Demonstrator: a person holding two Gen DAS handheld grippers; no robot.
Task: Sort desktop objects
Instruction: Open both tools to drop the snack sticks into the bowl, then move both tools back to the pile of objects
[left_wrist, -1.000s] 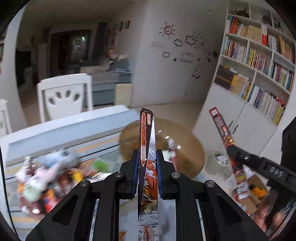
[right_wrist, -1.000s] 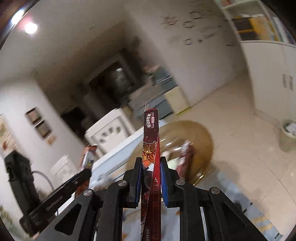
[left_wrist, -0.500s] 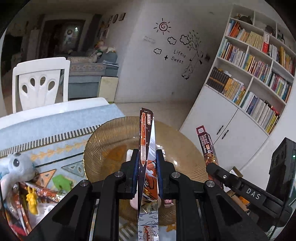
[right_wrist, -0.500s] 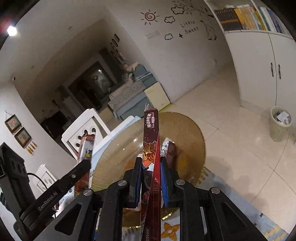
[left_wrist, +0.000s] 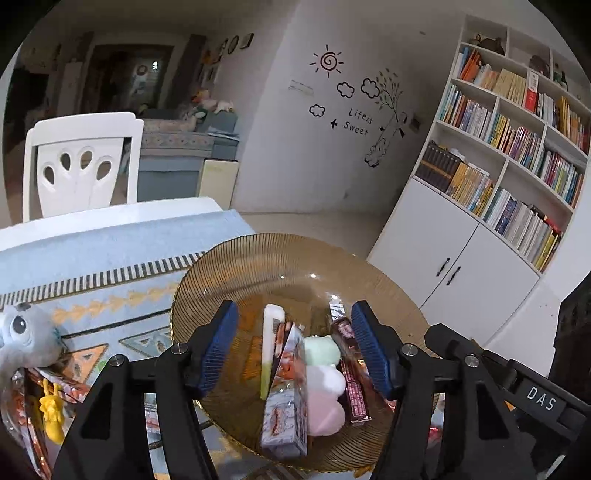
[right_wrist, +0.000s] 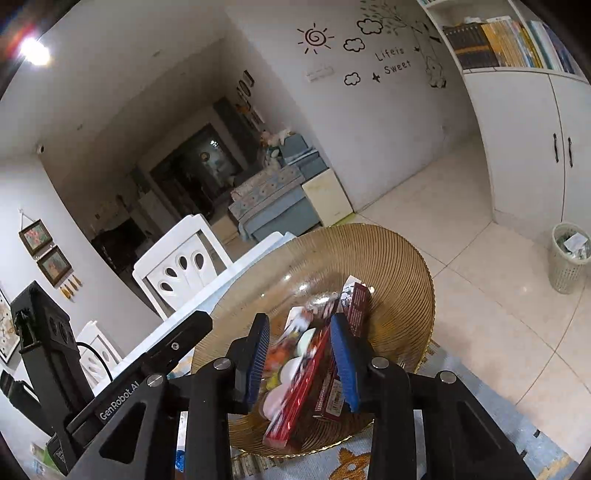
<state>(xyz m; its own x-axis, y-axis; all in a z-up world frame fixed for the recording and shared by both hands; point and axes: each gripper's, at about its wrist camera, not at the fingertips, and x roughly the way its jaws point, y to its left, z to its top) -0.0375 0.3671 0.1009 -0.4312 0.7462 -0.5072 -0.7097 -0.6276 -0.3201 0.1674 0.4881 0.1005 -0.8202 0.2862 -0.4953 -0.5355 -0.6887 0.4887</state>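
Observation:
A ribbed amber glass bowl (left_wrist: 258, 266) sits at the table's right end; it also shows in the right wrist view (right_wrist: 399, 258). My left gripper (left_wrist: 295, 347) is open over it, and an orange-and-white snack pack (left_wrist: 286, 398) lies in the bowl between the jaws. Beside it lie a white-green stick (left_wrist: 271, 343), pink and green soft pieces (left_wrist: 325, 384) and a dark red snack pack (left_wrist: 351, 373). My right gripper (right_wrist: 301, 354) is open above the bowl, and a red snack pack (right_wrist: 303, 384) drops blurred between its jaws.
A grey plush toy (left_wrist: 26, 339) and a heap of snack packets (left_wrist: 40, 398) lie on the patterned blue tablecloth (left_wrist: 110, 251) at the left. White chairs (left_wrist: 81, 162) stand behind the table. A bookcase (left_wrist: 509, 147) and a waste basket (right_wrist: 569, 254) are at the right.
Both grippers moved forward over the bowl and opened. The orange-and-white pack left the left gripper and lies in the bowl. The red pack left the right gripper.

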